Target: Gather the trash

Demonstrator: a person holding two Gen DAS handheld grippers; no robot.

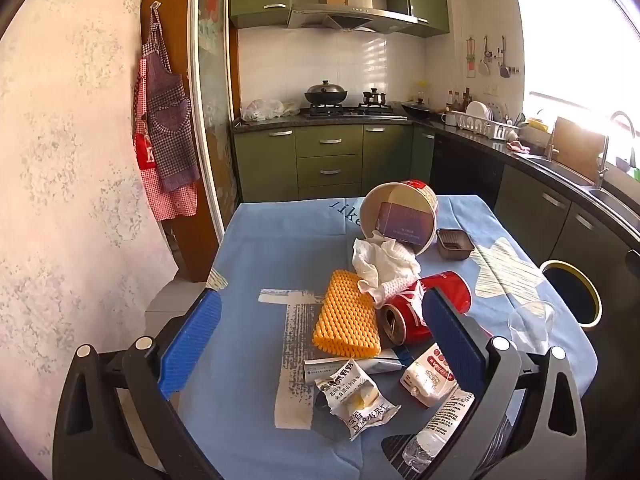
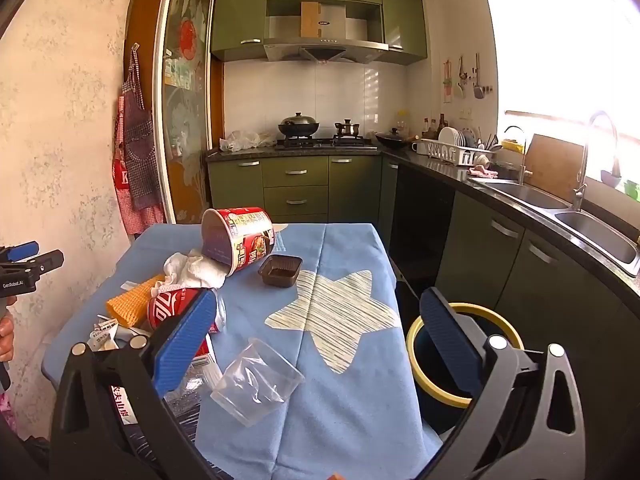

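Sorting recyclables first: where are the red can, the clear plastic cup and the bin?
red can point(image 1: 436, 296): left wrist view, its red side.
clear plastic cup point(image 2: 256, 380): right wrist view, its see-through wall.
bin point(image 2: 416, 332): right wrist view, its yellow rim.

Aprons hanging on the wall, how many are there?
2, overlapping on one hook beside the sliding door: a purple checked apron in front and a red checked apron behind it. Another could hide behind them.

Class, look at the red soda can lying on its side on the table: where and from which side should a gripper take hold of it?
Grip the red soda can across its round body at mid-length, coming down from above with the fingers either side. It lies on its side, its open end toward the left wrist camera, and crumpled tissue leans over its upper side, so that side looks crowded.
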